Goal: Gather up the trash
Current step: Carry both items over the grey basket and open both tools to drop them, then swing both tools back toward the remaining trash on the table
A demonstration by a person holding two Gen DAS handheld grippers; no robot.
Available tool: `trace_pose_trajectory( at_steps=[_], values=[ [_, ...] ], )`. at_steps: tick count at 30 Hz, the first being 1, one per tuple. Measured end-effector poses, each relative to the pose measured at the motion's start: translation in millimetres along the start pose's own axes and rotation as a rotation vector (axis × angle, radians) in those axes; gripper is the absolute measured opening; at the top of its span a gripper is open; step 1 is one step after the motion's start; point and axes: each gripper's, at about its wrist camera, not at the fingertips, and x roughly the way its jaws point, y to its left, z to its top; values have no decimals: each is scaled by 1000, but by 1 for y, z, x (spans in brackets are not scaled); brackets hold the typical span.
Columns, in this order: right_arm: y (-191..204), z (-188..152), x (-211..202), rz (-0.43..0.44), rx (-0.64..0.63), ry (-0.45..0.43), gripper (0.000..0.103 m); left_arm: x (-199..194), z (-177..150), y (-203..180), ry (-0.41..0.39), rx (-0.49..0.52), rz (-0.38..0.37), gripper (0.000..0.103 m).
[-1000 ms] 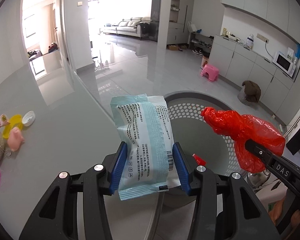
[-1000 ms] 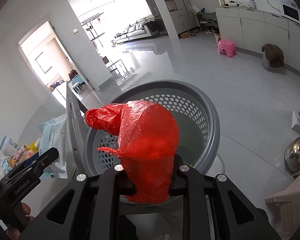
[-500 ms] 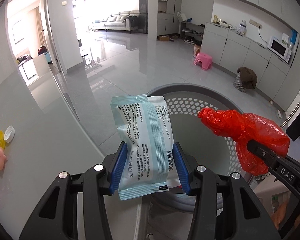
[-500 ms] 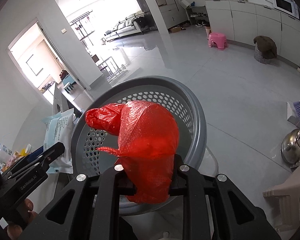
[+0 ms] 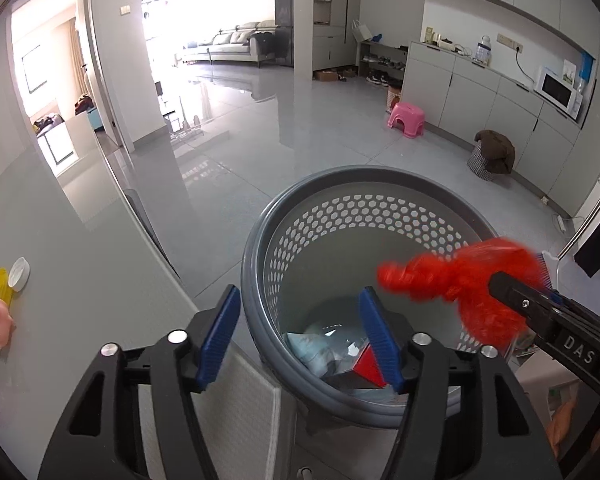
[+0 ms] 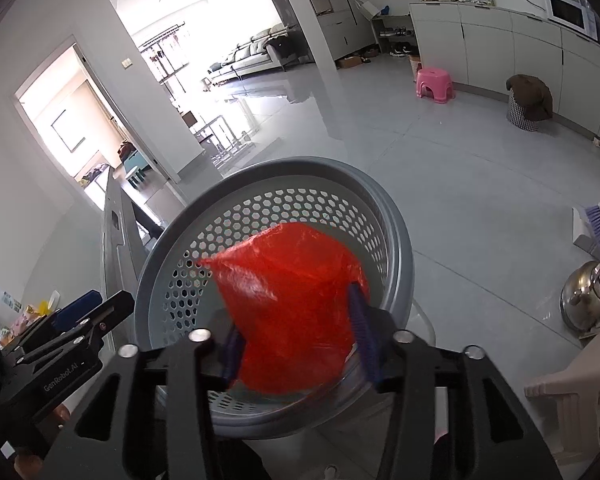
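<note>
At lower centre of the left wrist view, the left gripper hangs over the near rim of the grey perforated basket. Its jaws are opening, with nothing between the blue pads. Directly below them, on the basket floor, lies a pale blue packet beside a red and dark scrap.

At right of the same view, the right gripper enters from the lower right edge, with the red plastic bag blurred at its tip above the basket opening.

At lower centre of the right wrist view, the right gripper points down into the basket. Its jaws are opening, and the red plastic bag sits between the pads, blurred and spread wide; whether the pads press on it cannot be told. The left gripper shows at lower left, just beside the basket rim.

At far left of the left wrist view, a white cap and small pink toys rest on the grey table.
</note>
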Motion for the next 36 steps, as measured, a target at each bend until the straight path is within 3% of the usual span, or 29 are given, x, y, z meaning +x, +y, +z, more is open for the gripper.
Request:
trace_pose_trajectory(
  at_steps=[9,36],
  values=[
    [-2,0,-3,0,3,0,59,-3,0,1,-7,-16,-8,70],
    [-5,-2,-35,18,3,-36,61,-34,-3,20,-47,-72,-34,76]
  ],
)
